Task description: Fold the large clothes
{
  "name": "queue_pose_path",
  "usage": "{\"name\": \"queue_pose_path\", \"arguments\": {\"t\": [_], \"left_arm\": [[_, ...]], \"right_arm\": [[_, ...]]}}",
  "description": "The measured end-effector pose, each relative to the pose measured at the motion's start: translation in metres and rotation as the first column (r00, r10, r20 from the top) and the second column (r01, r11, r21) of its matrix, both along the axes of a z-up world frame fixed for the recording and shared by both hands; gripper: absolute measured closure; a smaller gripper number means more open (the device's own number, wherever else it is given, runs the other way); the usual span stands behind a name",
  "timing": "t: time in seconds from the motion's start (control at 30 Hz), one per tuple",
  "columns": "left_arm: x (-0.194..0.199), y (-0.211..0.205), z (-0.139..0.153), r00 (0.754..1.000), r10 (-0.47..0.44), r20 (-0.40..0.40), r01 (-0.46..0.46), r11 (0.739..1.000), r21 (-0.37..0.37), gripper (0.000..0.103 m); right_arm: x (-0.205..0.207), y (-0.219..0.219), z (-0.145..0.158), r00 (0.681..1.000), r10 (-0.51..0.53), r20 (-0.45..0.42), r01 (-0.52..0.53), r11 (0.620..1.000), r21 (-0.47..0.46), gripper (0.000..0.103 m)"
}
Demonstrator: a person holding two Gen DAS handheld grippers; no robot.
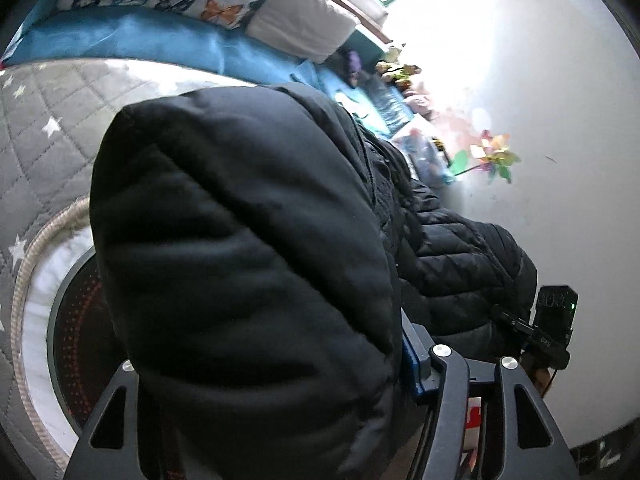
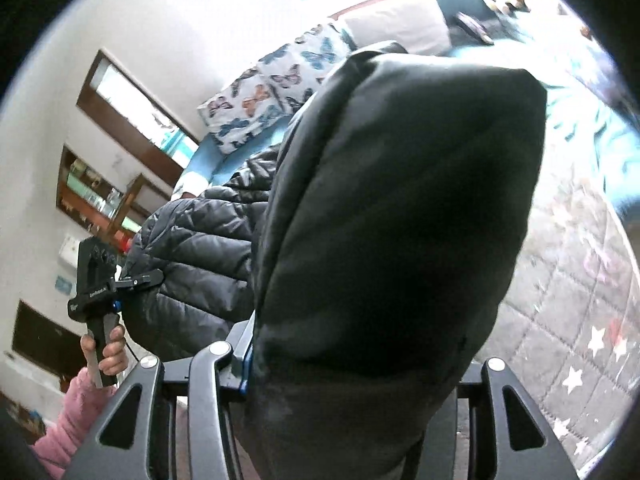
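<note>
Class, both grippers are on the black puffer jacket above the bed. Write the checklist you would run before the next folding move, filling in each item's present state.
1. Left gripper has jacket fabric between its jaws: ok.
2. Right gripper has jacket fabric between its jaws: ok.
3. Black puffer jacket is lifted and bunched, not spread flat: not ok for folding yet.
4. Grey star-print quilt offers bare room to lay it down: ok.
5. Which parts of the jacket are held, sleeve, hem or shoulder: cannot tell.
6. Butterfly pillow lies away from the jacket: ok.
</note>
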State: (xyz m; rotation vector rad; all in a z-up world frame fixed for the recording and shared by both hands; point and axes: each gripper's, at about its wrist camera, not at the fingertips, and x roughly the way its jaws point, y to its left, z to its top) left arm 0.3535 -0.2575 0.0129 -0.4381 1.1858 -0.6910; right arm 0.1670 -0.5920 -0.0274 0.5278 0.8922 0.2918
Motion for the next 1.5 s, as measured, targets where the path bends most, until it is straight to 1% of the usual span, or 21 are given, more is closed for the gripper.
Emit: {"name": "queue_pose_path", "arguments": {"t": [0.1, 0.13, 0.23, 0.27, 0.33, 0.37, 0.4, 0.47, 0.5, 0.6, 0.67, 0.77, 0.87, 0.97, 1.07, 1.1, 1.2, 1.33, 1.4, 1.47, 1.5], "left_arm": [[0.002, -0.007, -0.013, 0.999, 0.007, -0.049, -0.007, 1.0, 0.006, 0.028], [0.003, -0.006, -0.017, 0.998, 0.011, -0.066, -0.011, 1.0, 0.004, 0.025], [0.003, 0.012, -0.029, 0.995, 0.016, -0.103, -0.018, 1.0, -0.014, 0.017], [0.005, 0.02, -0.034, 0.994, 0.02, -0.11, -0.022, 1.0, -0.021, 0.017], [0.007, 0.039, -0.043, 0.991, 0.027, -0.132, -0.034, 0.998, -0.048, 0.015], [0.008, 0.043, -0.045, 0.99, 0.027, -0.141, -0.036, 0.998, -0.06, 0.015], [0.009, 0.064, -0.049, 0.989, 0.027, -0.148, -0.037, 0.997, -0.07, 0.015], [0.011, 0.074, -0.049, 0.986, 0.032, -0.163, -0.044, 0.996, -0.075, 0.014], [0.012, 0.081, -0.05, 0.986, 0.03, -0.165, -0.043, 0.996, -0.073, 0.014], [0.014, 0.095, -0.04, 0.991, 0.03, -0.131, -0.036, 0.998, -0.042, 0.014], [0.012, 0.107, -0.029, 0.994, 0.049, -0.101, -0.052, 0.998, -0.026, 0.014], [0.007, 0.125, -0.008, 0.993, 0.098, -0.06, -0.098, 0.995, 0.005, 0.014], [-0.001, 0.142, 0.017, 0.991, 0.135, 0.002, -0.135, 0.991, -0.008, 0.014], [-0.009, 0.139, 0.035, 0.989, 0.136, 0.058, -0.136, 0.991, -0.002, 0.014], [-0.017, 0.125, 0.049, 0.984, 0.129, 0.123, -0.135, 0.99, 0.043, 0.016], [-0.02, 0.122, 0.053, 0.982, 0.135, 0.133, -0.141, 0.989, 0.04, 0.016], [-0.019, 0.124, 0.061, 0.97, 0.193, 0.149, -0.201, 0.979, 0.04, 0.016], [-0.019, 0.14, 0.077, 0.961, 0.226, 0.162, -0.228, 0.974, -0.004, 0.016], [-0.022, 0.142, 0.083, 0.966, 0.206, 0.158, -0.202, 0.979, -0.041, 0.016], [-0.025, 0.14, 0.085, 0.97, 0.175, 0.168, -0.169, 0.984, -0.05, 0.016], [-0.027, 0.135, 0.087, 0.972, 0.157, 0.174, -0.149, 0.987, -0.057, 0.016]], "right_arm": [[-0.002, -0.005, -0.013, 0.999, -0.024, -0.028, 0.026, 0.999, 0.044, 0.043], [-0.002, 0.0, -0.011, 0.999, -0.03, -0.04, 0.032, 0.998, 0.046, 0.037], [-0.001, 0.002, -0.02, 0.993, -0.065, -0.103, 0.07, 0.996, 0.053, 0.028], [0.002, 0.012, -0.018, 0.99, -0.073, -0.124, 0.081, 0.995, 0.063, 0.026], [-0.001, 0.012, -0.017, 0.987, -0.081, -0.142, 0.093, 0.993, 0.079, 0.024], [-0.003, 0.015, -0.01, 0.986, -0.084, -0.147, 0.097, 0.992, 0.085, 0.023], [-0.001, 0.02, -0.003, 0.985, -0.089, -0.149, 0.102, 0.991, 0.084, 0.023], [-0.008, 0.019, 0.001, 0.983, -0.095, -0.156, 0.108, 0.991, 0.074, 0.023], [-0.014, 0.005, 0.003, 0.983, -0.098, -0.157, 0.109, 0.992, 0.068, 0.023], [-0.023, -0.007, 0.011, 0.98, -0.122, -0.156, 0.126, 0.992, 0.02, 0.023], [-0.035, -0.012, 0.017, 0.978, -0.148, -0.144, 0.147, 0.989, -0.023, 0.023], [-0.05, -0.014, 0.033, 0.975, -0.2, -0.1, 0.189, 0.976, -0.111, 0.023], [-0.058, -0.008, 0.052, 0.974, -0.225, -0.029, 0.218, 0.964, -0.154, 0.023], [-0.057, -0.003, 0.059, 0.973, -0.23, 0.024, 0.231, 0.954, -0.192, 0.023], [-0.046, 0.009, 0.061, 0.973, -0.227, 0.052, 0.232, 0.955, -0.183, 0.023], [-0.041, 0.014, 0.061, 0.974, -0.219, 0.061, 0.227, 0.957, -0.182, 0.023], [-0.028, 0.025, 0.056, 0.976, -0.208, 0.058, 0.216, 0.95, -0.226, 0.023], [-0.016, 0.028, 0.039, 0.979, -0.201, 0.03, 0.201, 0.939, -0.28, 0.023], [-0.009, 0.029, 0.026, 0.979, -0.203, -0.01, 0.19, 0.931, -0.31, 0.023], [-0.002, 0.027, 0.012, 0.975, -0.217, -0.055, 0.189, 0.93, -0.315, 0.023], [-0.002, 0.027, 0.011, 0.974, -0.221, -0.053, 0.193, 0.929, -0.317, 0.023]]}}
